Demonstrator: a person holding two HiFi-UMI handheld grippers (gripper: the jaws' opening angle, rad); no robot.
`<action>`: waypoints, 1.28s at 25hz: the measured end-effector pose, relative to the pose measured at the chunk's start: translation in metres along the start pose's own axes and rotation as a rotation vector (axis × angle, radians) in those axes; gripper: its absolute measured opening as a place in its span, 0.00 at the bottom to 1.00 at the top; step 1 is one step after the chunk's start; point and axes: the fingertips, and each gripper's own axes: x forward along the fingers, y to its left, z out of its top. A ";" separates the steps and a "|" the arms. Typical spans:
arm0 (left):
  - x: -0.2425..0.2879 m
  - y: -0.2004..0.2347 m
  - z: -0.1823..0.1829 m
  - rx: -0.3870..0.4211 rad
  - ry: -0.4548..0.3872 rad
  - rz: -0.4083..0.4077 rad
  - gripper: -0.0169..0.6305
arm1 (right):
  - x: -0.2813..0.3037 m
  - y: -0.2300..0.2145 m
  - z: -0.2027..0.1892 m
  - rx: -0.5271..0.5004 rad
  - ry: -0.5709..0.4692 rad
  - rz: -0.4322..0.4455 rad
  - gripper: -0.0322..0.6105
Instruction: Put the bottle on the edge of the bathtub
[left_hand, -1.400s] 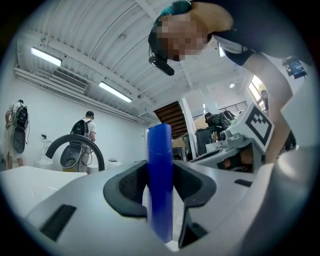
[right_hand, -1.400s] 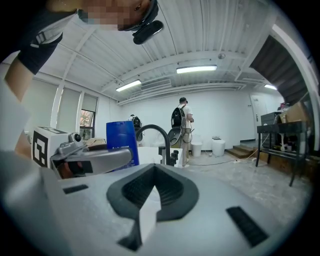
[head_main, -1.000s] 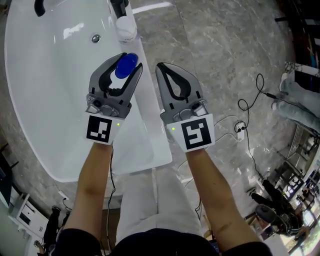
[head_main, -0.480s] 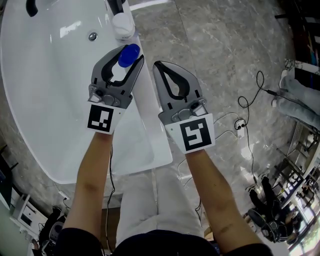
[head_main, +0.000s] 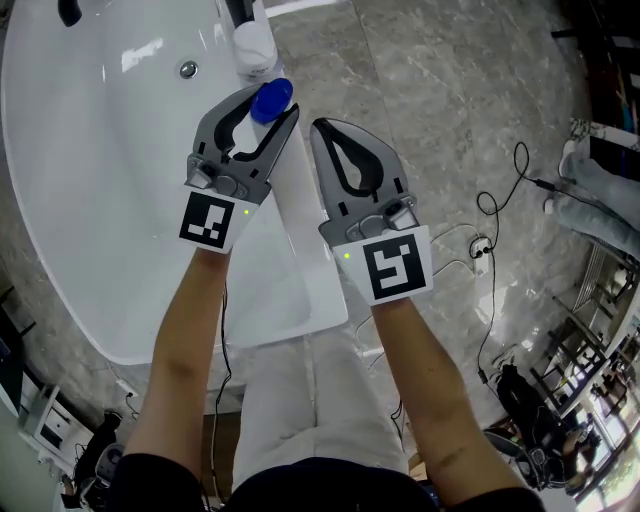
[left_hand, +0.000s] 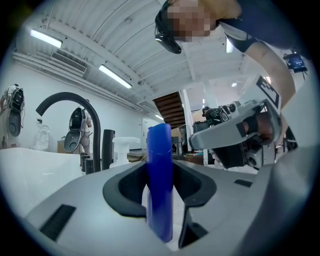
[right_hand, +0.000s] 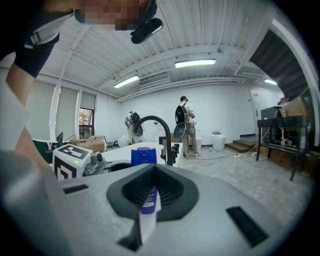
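From above, shows only the blue cap of the bottle (head_main: 272, 98) between the jaws of the left gripper (head_main: 268, 110); hides the body beneath them. Cuts off the faucet (head_main: 238, 10) beyond the jaw tips at the top edge. In the left gripper view, hides the bottle's foot behind the jaws.

Grey left gripper (head_main: 275, 102), right gripper (head_main: 318, 130), b/w marker cubes (head_main: 212, 220).

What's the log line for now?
left hand-held gripper: shut on blue-capped white bottle | over white bathtub rim | right hand-held gripper: shut, empty
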 end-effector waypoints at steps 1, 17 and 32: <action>0.000 0.001 0.000 -0.006 0.004 -0.001 0.27 | 0.000 0.001 0.001 0.000 0.000 -0.001 0.05; -0.018 -0.003 0.015 -0.064 0.059 -0.041 0.48 | -0.017 0.015 0.032 -0.035 -0.028 0.020 0.05; -0.085 -0.025 0.196 0.009 -0.035 0.100 0.03 | -0.091 0.027 0.159 -0.114 -0.138 -0.018 0.05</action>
